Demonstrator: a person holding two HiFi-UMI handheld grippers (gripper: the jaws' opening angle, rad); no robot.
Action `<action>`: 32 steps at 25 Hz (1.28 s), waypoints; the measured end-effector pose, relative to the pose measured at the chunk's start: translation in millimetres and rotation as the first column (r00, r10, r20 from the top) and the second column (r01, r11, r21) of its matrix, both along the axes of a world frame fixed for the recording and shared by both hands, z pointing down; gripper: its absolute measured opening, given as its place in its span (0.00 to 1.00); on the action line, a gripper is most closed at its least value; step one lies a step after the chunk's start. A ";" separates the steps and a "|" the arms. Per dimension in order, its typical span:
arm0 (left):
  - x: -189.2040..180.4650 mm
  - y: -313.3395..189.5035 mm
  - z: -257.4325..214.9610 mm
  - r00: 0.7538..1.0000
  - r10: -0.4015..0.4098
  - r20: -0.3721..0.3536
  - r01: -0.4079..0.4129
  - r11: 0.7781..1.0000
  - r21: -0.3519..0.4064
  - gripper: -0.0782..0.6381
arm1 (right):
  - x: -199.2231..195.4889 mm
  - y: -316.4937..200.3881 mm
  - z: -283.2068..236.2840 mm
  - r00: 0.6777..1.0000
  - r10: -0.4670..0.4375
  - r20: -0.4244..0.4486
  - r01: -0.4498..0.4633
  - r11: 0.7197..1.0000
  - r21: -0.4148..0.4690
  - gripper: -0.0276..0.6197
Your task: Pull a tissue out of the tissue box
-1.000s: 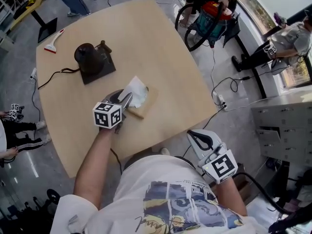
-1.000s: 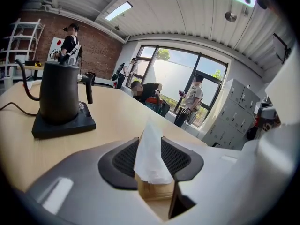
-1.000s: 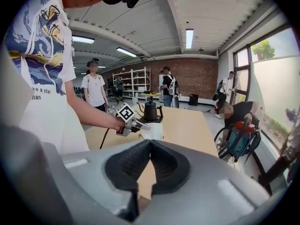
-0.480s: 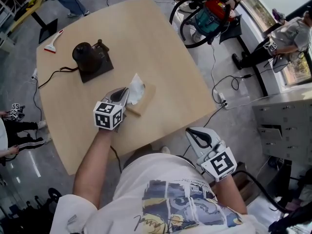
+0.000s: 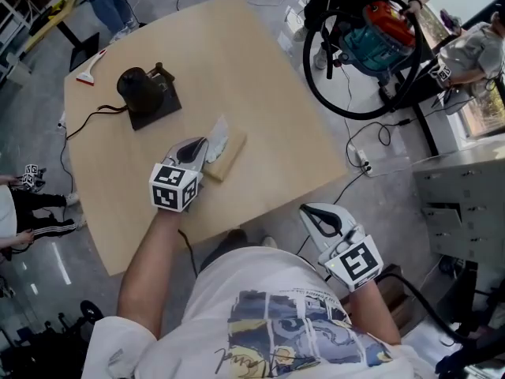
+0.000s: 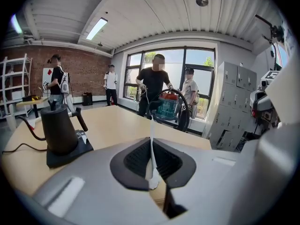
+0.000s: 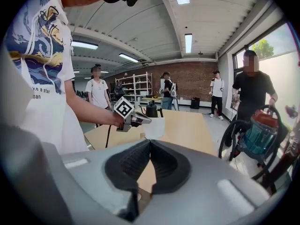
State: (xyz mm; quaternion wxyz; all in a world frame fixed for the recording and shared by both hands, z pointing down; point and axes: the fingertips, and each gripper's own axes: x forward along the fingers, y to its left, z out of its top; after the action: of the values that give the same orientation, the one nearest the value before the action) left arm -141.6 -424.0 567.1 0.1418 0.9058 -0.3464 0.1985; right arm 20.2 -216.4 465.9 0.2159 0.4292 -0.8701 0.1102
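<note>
Pinching the tissue (image 5: pixel 218 137), the left gripper (image 5: pixel 207 150) has its jaws closed on the white sheet, which stands as a thin strip between the dark pads (image 6: pixel 136 161). The tissue box (image 5: pixel 230 159) lies on the wooden table (image 5: pixel 260 77) just under the sheet. The right gripper (image 5: pixel 318 214) hangs off the table's near edge, jaws pressed together, nothing in them. A black kettle (image 5: pixel 140 89) sits well apart.
</note>
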 end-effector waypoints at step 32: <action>32.9 156.7 -156.8 0.997 0.002 -0.075 0.016 0.971 0.237 0.12 | 23.7 53.6 1.5 0.989 -0.145 -0.005 0.145 0.989 0.025 0.05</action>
State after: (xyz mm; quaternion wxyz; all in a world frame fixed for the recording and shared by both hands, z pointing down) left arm -108.7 -267.3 410.3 0.0462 0.9219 -0.3652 0.1212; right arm 43.9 -162.8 467.3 0.2195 0.3677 -0.8999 0.0825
